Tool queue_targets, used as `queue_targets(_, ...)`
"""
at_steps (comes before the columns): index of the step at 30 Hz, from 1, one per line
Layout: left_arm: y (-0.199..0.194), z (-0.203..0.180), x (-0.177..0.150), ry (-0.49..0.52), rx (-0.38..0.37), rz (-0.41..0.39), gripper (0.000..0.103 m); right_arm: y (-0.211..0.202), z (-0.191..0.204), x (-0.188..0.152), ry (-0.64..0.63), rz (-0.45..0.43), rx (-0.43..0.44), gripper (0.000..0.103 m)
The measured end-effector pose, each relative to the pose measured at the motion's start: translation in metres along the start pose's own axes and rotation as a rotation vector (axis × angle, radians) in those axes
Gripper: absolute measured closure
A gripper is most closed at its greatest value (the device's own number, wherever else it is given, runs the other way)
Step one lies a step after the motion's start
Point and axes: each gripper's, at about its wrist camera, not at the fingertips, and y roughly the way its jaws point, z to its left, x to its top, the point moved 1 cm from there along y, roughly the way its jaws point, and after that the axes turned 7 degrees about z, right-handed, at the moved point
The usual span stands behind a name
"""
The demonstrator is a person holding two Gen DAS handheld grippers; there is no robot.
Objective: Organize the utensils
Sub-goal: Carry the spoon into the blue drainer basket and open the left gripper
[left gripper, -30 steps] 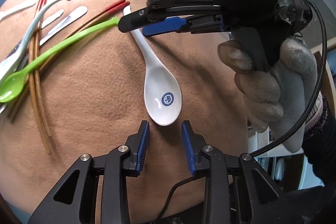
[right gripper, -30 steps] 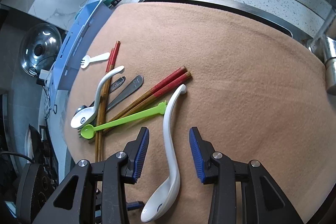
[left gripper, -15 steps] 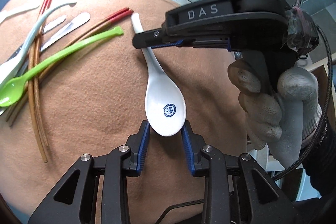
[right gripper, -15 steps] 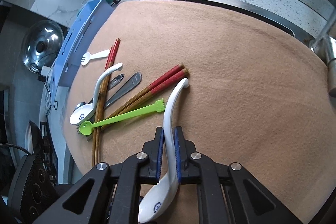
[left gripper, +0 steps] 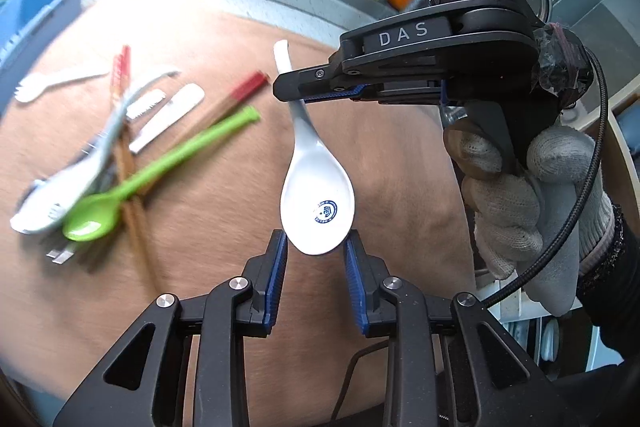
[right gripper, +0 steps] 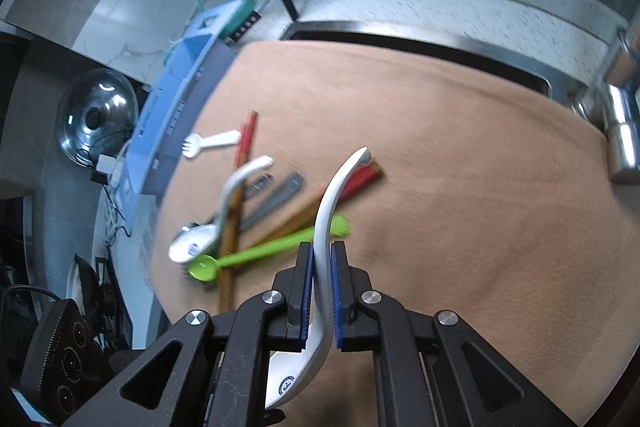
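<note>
Right wrist, right claw [right gripper: 321, 283] gripping white spoon [right gripper: 328, 211] handle

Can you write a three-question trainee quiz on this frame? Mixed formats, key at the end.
1. True or false: the right gripper is shut on the handle of the white spoon.
2. Multiple choice: the bowl of the white spoon sits between the fingers of
A. the left gripper
B. the right gripper
C. neither gripper
3. Short answer: what colour is the plastic spoon lying across the chopsticks in the pile on the cloth?

Key
1. True. Its jaws have just closed on the handle.
2. A. The bowl is framed by the left fingers; whether the pads press on it cannot be told.
3. Green.
</note>
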Motion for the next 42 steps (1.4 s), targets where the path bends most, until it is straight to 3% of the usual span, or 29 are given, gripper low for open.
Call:
queue_targets(12, -0.081, 0.088, 0.007, -0.022, 0.066, -0.108, 0.078, 0.013, 0.108, 0.049, -0.079, -0.067, 0.050, 0.095)
queue_targets(22, -0.130, 0.180, 0.029, -0.067, 0.154, -0.150, 0.079, 0.065, 0.200, 0.105, -0.127, -0.079, 0.068, 0.095)
queue_targets(32, -0.135, 0.259, 0.056, -0.109, 0.222, -0.126, 0.080, 0.122, 0.242, 0.158, -0.127, -0.046, 0.060, 0.095)
queue_targets(42, -0.130, 0.291, 0.064, -0.123, 0.278, -0.074, 0.081, 0.172, 0.255, 0.192, -0.107, 0.003, 0.024, 0.094)
